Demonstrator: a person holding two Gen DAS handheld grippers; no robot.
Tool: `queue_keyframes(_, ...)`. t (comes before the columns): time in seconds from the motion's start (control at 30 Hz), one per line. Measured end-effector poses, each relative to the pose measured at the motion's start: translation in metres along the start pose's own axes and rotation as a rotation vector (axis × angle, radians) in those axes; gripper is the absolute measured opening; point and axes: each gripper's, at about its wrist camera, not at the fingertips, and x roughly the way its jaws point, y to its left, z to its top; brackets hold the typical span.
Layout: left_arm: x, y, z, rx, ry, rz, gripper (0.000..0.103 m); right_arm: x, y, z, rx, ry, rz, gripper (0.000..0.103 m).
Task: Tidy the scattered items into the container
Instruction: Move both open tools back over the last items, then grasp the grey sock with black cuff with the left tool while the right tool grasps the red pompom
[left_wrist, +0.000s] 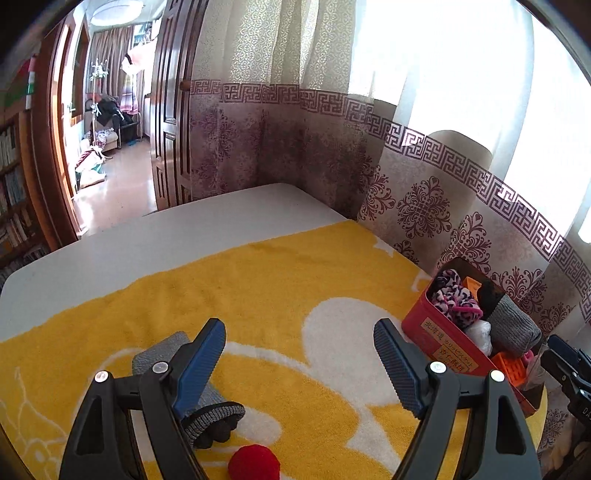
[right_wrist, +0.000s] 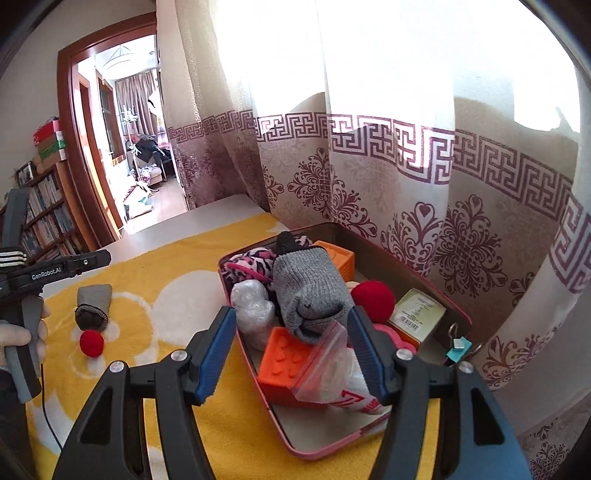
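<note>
Daylight enters through the curtain (left_wrist: 424, 74), which overexposes to white glare in both views. The yellow towel (left_wrist: 258, 277) is evenly and brightly lit, with soft, faint shadows. Fisheye distortion bends straight lines; the corners vignette to black. Focus is sharp, with no motion blur.

Red tin (right_wrist: 280, 410) crammed with socks, blocks, bags.
Still out on the yellow towel: rolled grey sock (right_wrist: 93, 306), red pompom (right_wrist: 91, 343) just beside.

"GenRobot.AI" on left tool (right_wrist: 55, 271)
</note>
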Motion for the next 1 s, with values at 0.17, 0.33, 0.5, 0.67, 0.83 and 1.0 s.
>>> queue_keyframes(0.17,-0.006,0.059,-0.005,-0.136,0.01,0.051,0.084,0.005,0.057,-0.001,-0.107,0.03,0.149,0.067)
queue_keyframes(0.33,0.0,0.098,-0.018,-0.252,0.046,0.033,0.084,0.018,0.109,-0.007,-0.197,0.079,0.25,0.067)
queue_keyframes(0.5,0.022,0.103,-0.029,-0.289,0.118,0.009,0.084,0.03,0.147,-0.017,-0.262,0.127,0.31,0.067)
queue_keyframes(0.67,0.041,0.091,-0.037,-0.251,0.166,0.046,0.087,0.044,0.16,-0.028,-0.263,0.171,0.336,0.067)
queue_keyframes(0.83,0.053,0.085,-0.043,-0.204,0.155,0.11,0.088,0.053,0.163,-0.033,-0.272,0.2,0.337,0.067)
queue_keyframes(1.0,0.053,0.091,-0.048,-0.201,0.121,0.111,0.074,0.059,0.173,-0.037,-0.299,0.221,0.341,0.067)
